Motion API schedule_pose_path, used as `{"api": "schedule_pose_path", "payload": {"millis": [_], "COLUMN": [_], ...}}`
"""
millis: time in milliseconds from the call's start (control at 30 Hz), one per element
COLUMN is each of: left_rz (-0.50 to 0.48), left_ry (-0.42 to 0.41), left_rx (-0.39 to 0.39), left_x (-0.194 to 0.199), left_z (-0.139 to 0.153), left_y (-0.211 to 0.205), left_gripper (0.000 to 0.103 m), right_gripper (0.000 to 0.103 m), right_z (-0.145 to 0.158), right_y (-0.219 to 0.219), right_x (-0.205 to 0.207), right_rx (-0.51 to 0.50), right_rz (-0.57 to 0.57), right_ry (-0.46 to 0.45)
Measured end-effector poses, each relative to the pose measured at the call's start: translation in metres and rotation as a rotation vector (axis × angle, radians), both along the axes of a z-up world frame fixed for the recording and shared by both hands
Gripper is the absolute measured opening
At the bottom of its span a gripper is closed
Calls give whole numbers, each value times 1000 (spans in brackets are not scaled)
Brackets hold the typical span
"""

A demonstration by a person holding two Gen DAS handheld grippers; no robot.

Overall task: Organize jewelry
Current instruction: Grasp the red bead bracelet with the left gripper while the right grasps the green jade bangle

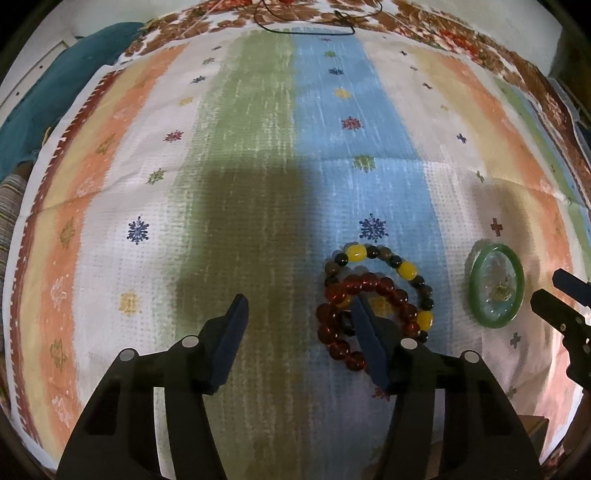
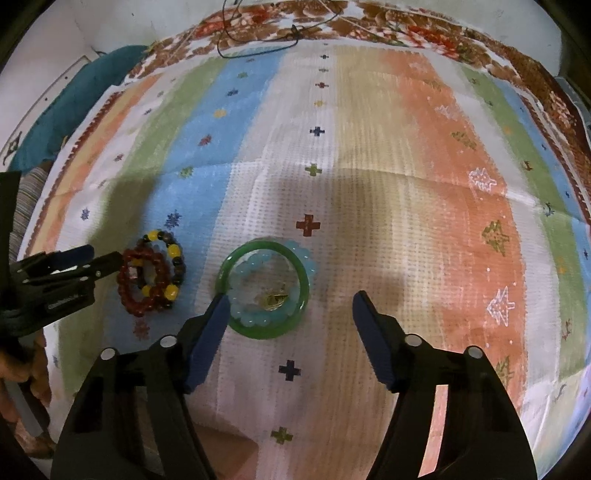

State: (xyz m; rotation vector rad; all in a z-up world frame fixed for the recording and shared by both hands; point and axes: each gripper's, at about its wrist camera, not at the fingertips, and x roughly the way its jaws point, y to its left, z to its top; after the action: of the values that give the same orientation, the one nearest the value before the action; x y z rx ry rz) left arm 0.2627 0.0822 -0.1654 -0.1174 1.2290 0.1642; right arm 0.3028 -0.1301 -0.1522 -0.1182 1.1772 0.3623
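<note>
A red bead bracelet (image 1: 334, 321) lies on top of a yellow-and-dark bead bracelet (image 1: 406, 271) on the striped cloth; both also show in the right wrist view (image 2: 127, 291) (image 2: 171, 253). A green bangle (image 1: 496, 286) (image 2: 264, 326) lies to their right with a pale blue bead bracelet (image 2: 255, 321) and a small gold piece (image 2: 275, 300) inside it. My left gripper (image 1: 299, 306) is open and empty, its right finger over the red bracelet. My right gripper (image 2: 290, 301) is open and empty, its left fingertip at the bangle's left rim.
The striped patterned cloth (image 1: 258, 147) covers the table. A thin black cord (image 1: 306, 29) lies at the far edge on a brown floral cloth. A teal cloth (image 1: 55, 92) lies at the far left.
</note>
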Motion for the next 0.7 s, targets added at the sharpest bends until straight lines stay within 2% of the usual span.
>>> {"api": "schedule_pose_path", "payload": {"millis": [133, 433, 467, 533, 700], "left_rz": [-15, -21, -24, -32, -52], "left_ry": [2, 13, 15, 19, 19], "left_rx": [-3, 17, 15, 11, 3], "left_x": [3, 8, 8, 9, 9], "left_z": [-3, -11, -11, -13, -12], "left_y": [-4, -3, -3, -4, -8], "left_gripper": [55, 47, 44, 39, 18], "right_gripper": [60, 37, 33, 31, 25], "right_z": [-2, -12, -13, -15, -21], "right_y": [0, 5, 6, 5, 6], "right_x": [4, 10, 11, 13, 18], "right_rx": [8, 10, 7, 7, 15], "right_rz": [1, 14, 15, 14, 10], "right_ry": [8, 36, 38, 40, 59]}}
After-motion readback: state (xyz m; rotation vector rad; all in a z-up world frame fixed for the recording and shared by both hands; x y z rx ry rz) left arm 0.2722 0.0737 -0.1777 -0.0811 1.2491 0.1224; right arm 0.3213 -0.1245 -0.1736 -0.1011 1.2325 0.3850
